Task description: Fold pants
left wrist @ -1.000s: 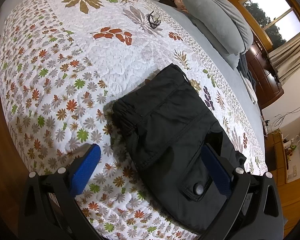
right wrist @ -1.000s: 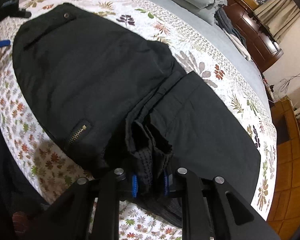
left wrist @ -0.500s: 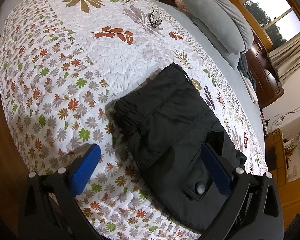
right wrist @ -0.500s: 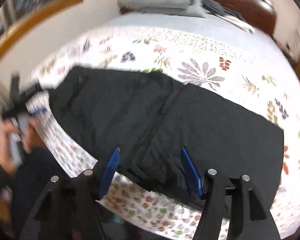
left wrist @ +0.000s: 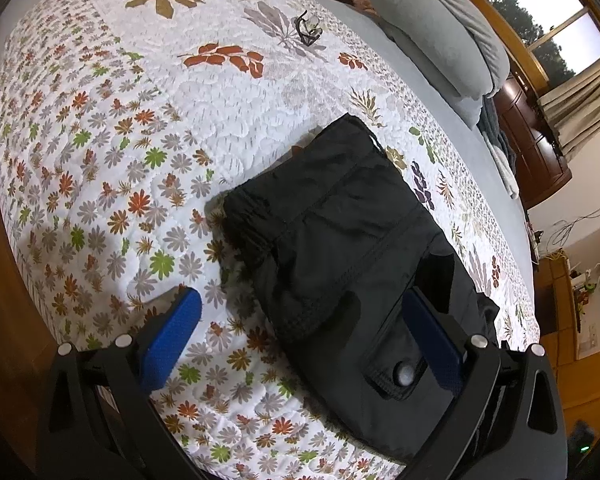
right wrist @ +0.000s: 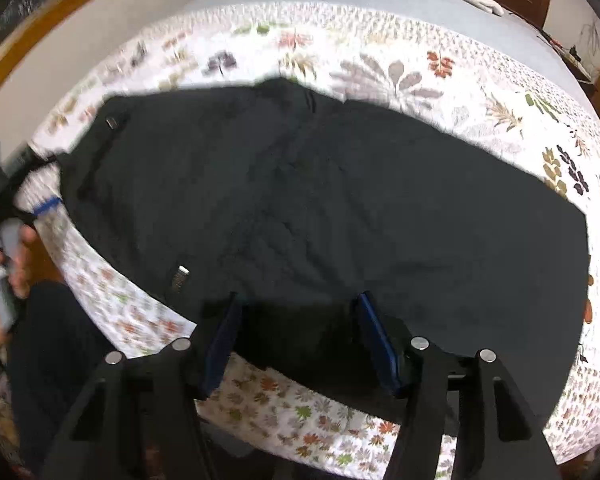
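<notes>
Black fabric pants (right wrist: pixel 340 208) are seen folded over and laid flat across the white quilted floral bedspread (right wrist: pixel 440 76), the near edge close to the bed's edge. The right gripper (right wrist: pixel 296 332) is held above that near edge, its blue-padded jaws spread apart with nothing between them. At far left, the left gripper (right wrist: pixel 40 208) is blurred.

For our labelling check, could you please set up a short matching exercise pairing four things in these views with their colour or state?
Things:
1. pants
2. pillow
3. left hand-held gripper
4. quilt

Descriptions:
A. grey
B. open, holding nothing
C. black, lying folded over on the bed
D. white with a leaf print

Pairs: 1-C, 2-A, 3-B, 4-D
</notes>
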A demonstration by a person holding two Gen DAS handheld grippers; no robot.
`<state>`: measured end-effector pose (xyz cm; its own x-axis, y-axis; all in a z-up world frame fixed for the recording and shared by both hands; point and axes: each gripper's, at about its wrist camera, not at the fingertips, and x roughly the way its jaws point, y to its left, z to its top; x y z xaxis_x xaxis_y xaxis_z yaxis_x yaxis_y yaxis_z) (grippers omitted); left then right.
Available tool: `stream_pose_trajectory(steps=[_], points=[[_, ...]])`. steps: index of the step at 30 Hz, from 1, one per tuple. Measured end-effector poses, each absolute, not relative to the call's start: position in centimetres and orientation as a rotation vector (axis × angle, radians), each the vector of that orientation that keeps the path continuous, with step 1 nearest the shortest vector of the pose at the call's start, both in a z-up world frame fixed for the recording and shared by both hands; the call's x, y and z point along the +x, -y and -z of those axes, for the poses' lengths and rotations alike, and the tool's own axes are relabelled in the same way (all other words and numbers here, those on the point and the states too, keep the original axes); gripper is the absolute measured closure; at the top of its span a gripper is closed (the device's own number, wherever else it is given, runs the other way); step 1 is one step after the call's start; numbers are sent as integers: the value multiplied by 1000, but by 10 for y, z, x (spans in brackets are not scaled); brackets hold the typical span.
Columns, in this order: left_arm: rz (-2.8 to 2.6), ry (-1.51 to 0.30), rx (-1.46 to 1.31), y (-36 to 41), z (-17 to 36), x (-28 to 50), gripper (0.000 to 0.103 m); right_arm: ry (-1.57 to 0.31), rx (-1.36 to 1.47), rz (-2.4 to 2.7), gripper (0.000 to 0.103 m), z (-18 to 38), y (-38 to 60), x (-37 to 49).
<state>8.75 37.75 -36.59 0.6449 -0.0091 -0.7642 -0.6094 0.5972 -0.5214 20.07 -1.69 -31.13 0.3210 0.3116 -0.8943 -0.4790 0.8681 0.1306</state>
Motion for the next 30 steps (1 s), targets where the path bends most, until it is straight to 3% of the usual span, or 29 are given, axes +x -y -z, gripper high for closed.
stream_pose_trajectory(steps=[6,10,13,30], points=[[-293,-814,-1015,-392,376,83,3,-1115,-64,-638,35,234,34,209],[-189,-688,-1395,-412,400,62,3,-1116,-46,-756,26,183,33,216],[-167,-660,-1488,-415,413,56,3,-1192,-18,-870,19,165,16,228],[-172,-684,-1430,-410,413,85,3,-1377,-395,-1196,17,186,-201,285]])
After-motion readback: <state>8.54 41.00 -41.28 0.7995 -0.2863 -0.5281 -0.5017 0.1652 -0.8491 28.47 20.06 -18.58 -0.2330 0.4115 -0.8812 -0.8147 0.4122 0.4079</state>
